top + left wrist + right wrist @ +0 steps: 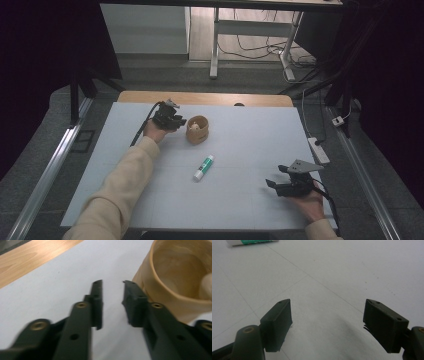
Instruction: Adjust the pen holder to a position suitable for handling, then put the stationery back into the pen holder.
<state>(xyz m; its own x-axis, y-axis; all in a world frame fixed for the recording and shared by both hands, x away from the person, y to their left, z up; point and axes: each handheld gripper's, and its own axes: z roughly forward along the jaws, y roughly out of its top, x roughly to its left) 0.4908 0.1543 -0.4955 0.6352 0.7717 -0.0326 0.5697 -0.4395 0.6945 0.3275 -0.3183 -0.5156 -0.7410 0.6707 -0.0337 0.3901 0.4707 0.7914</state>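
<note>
A tan round cup [197, 129] stands on the white table mat [240, 130] at the back left, with a pale object inside it. My left gripper [179, 121] sits just left of the cup, jaws a little apart and empty; in the left gripper view the cup [180, 282] rises right beside the right jaw of the left gripper [112, 283]. A white glue stick with a green label [203, 167] lies in the middle of the mat. My right gripper [273, 181] rests low at the front right, wide open and empty [327, 317]; the glue stick [252, 242] lies far ahead of it.
A strip of wooden tabletop [205, 97] shows beyond the mat's far edge. A power strip [318, 150] and cables lie on the floor to the right. Metal rails [45, 175] run along both sides, and a desk frame [215, 45] stands behind.
</note>
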